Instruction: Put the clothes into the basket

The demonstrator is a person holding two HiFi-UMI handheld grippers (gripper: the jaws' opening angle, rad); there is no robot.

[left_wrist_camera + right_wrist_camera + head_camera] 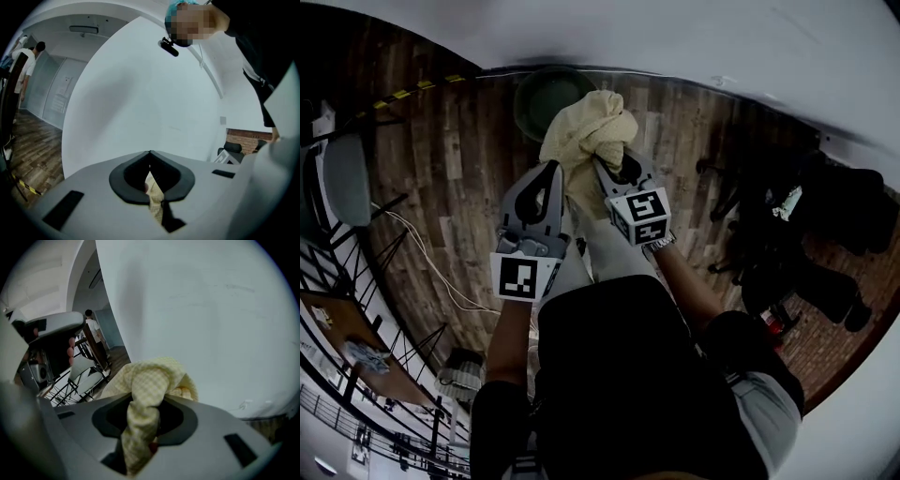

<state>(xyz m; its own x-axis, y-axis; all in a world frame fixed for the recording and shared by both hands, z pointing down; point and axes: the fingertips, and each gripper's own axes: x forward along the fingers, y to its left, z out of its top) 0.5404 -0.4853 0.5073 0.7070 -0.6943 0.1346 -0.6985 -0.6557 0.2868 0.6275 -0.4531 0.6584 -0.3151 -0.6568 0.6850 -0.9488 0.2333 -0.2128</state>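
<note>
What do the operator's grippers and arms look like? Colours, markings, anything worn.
The left gripper and right gripper are light grey moulded shells with black pads lining the jaws. Each carries a white cube printed with black square markers. The forearms are bare, and a metallic band sits on the right wrist.

Checked cloth [586, 131]: woven, pale yellow, soft and matt, crumpled into loose folds; left gripper [551, 173] and right gripper [602, 164]: smooth grey plastic shells, matt, with black rubbery-looking linings round the jaws; marker cubes [525, 277]: flat printed black-and-white faces; basket [534, 98]: dark green, looks like plastic, faint sheen; floor [459, 178]: wood planks, grainy, mixed browns, dull; wall [675, 37]: smooth white, matt; brick patch [825, 347] at right: red, rough.
</note>
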